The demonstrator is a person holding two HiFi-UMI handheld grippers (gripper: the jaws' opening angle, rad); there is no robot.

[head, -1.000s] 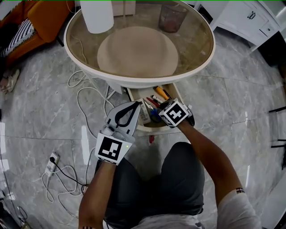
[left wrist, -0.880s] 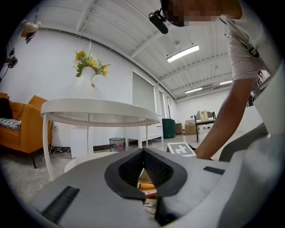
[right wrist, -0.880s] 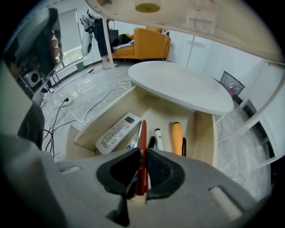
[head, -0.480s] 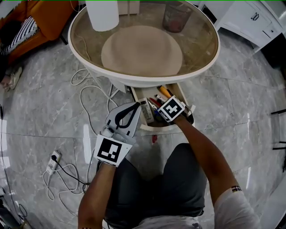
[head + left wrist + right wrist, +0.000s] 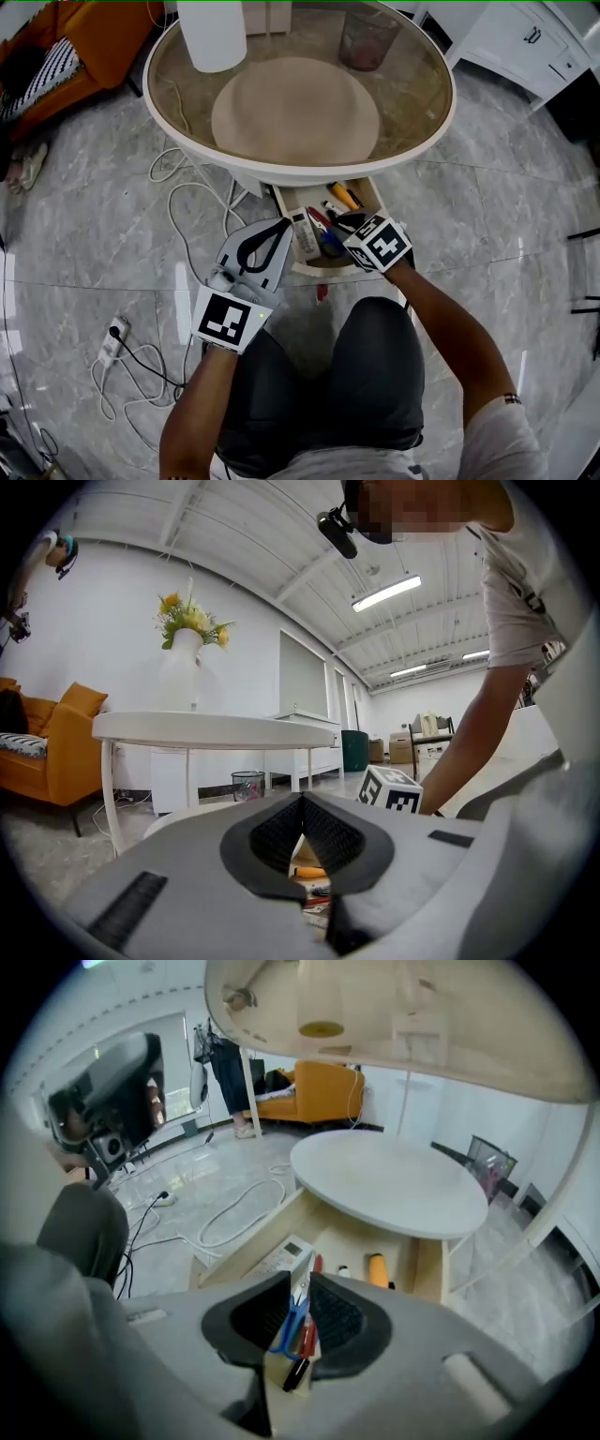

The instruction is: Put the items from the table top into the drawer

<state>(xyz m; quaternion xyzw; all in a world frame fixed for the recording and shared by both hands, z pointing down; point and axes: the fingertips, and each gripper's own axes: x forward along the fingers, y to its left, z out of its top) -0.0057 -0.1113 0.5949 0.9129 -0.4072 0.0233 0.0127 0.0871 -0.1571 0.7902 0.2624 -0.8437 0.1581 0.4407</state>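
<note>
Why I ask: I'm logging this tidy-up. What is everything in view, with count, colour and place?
round table: one, white rim, glass top, centre
vase: one, white, on the table
drawer: one, pale wood, open under the table
scissors: one, blue handles, in the drawer
red pen: at least one, in the drawer
orange item: one, in the drawer
remote control: one, white, drawer's left side
waste bin: one, dark mesh, beyond the table
sofa: one, orange, far left
cables: several, white, floor
left gripper: white, shut, empty
right gripper: white, over the drawer, jaws just opening, holding nothing
</note>
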